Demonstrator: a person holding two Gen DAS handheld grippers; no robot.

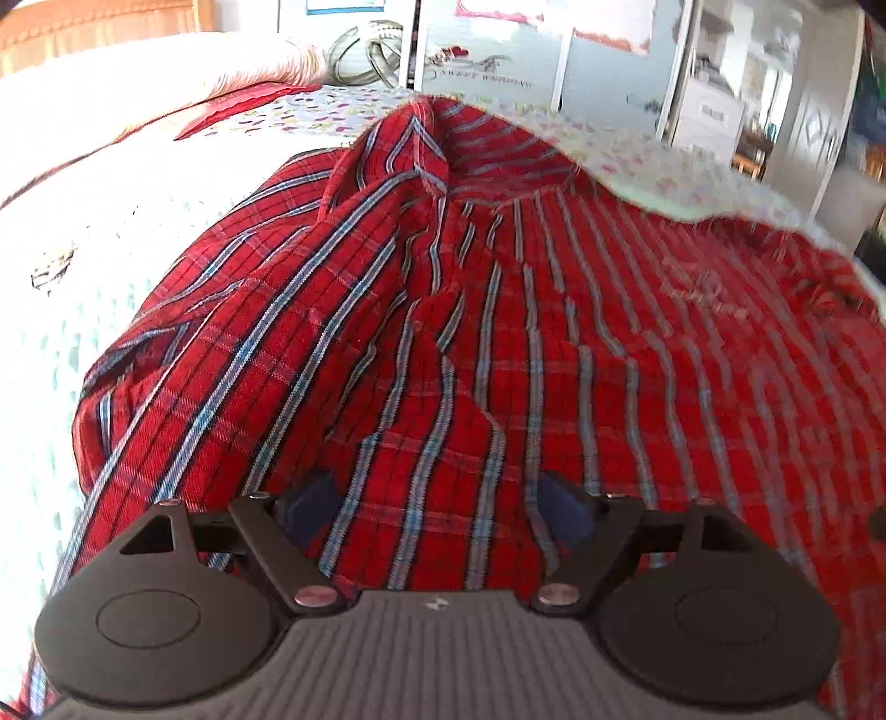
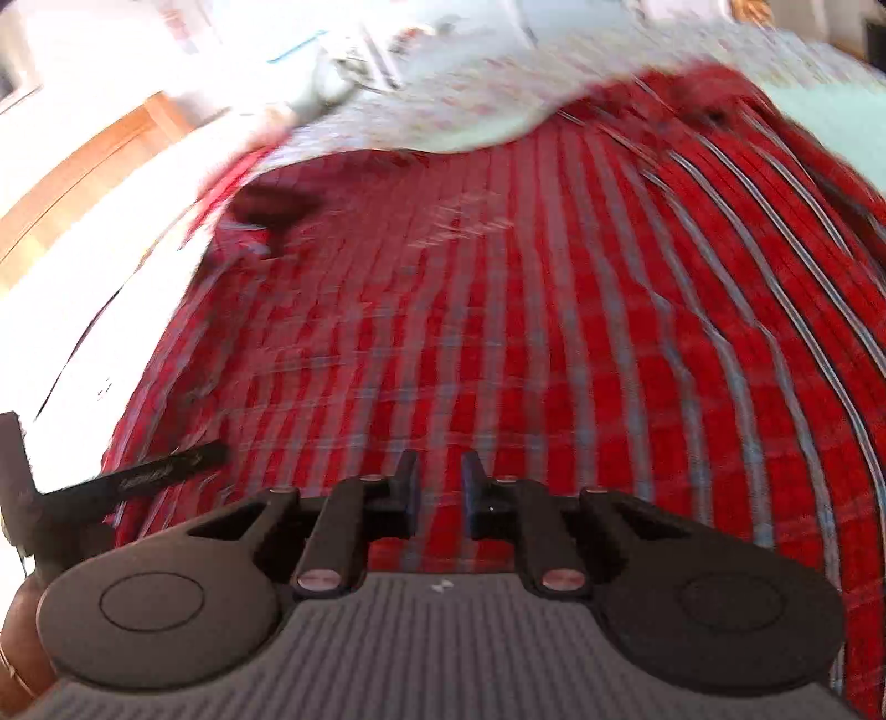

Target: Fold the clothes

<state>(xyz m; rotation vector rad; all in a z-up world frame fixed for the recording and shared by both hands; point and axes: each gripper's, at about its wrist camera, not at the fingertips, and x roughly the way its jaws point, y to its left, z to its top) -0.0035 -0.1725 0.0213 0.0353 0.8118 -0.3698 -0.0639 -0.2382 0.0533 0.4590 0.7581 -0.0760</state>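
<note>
Your left tongs [image 1: 437, 509] gape wide and your right tongs [image 2: 440, 495] stand narrow, both empty over the shirt [image 1: 498, 343], whose bunched collar at 12 o'clock needs flattening.

One red plaid shirt [image 1: 498, 343], spread on one bed [image 1: 66, 343]. One floral sheet [image 1: 310, 113] on the bed beyond the shirt. Two hand-held grippers, left [image 1: 437, 504] and right [image 2: 439, 493], both over the shirt's near edge. One pale hose coil [image 1: 368, 52] behind the bed.

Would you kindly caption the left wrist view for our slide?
Left gripper, jaws wide open, over a rumpled red plaid shirt on a bed.
</note>
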